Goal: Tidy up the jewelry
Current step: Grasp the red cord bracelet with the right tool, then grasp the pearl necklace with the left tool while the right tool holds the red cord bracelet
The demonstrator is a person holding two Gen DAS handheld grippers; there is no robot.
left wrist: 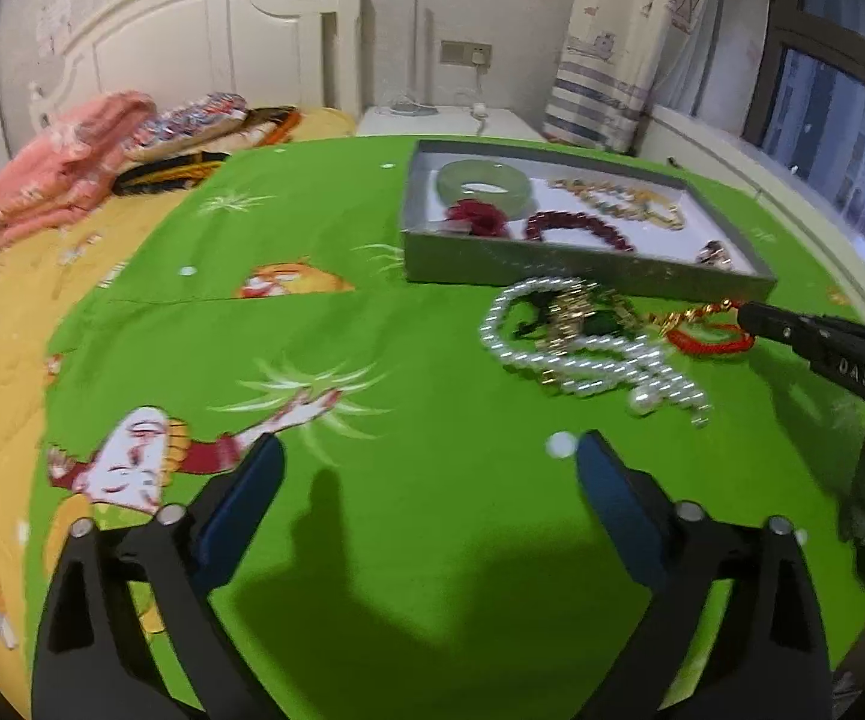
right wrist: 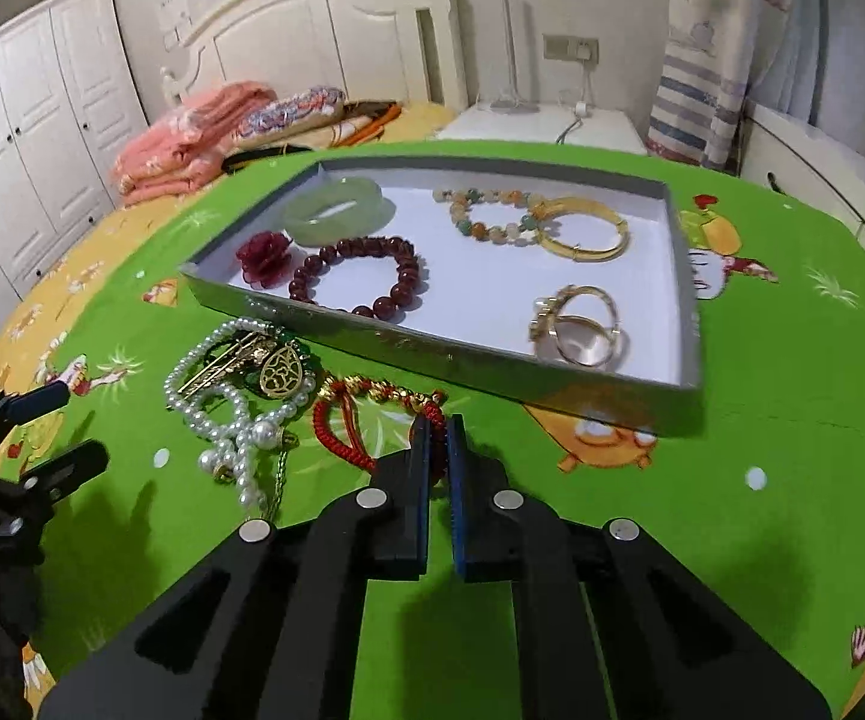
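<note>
From the left wrist view, the left tool [left wrist: 429, 456] hovers low over the green cloth [left wrist: 372, 348], its two blue-padded fingers spread wide with nothing between them. The gray box [left wrist: 582, 270] sits beyond it and to the right, holding a pale green bangle [left wrist: 483, 183] and a dark red bead bracelet [left wrist: 579, 227]. Just in front of the box lies a pearl necklace [left wrist: 588, 360] tangled with gold pieces. The right tool [left wrist: 756, 315] reaches in from the right edge, its tip at the red cord bracelet [left wrist: 711, 339] beside the pearls.

From the right wrist view, the right tool [right wrist: 438, 426] points toward the box [right wrist: 432, 354], fingers drawn almost together and pinching one end of the red cord bracelet [right wrist: 348, 426], which lies on the cloth just in front of the box's near wall. The pearl necklace [right wrist: 234, 414] rests left of the bracelet. Inside the box are also a gold bangle [right wrist: 582, 231] and gold rings [right wrist: 582, 330]. The left tool [right wrist: 54, 426] shows at the left edge, spread apart.
</note>
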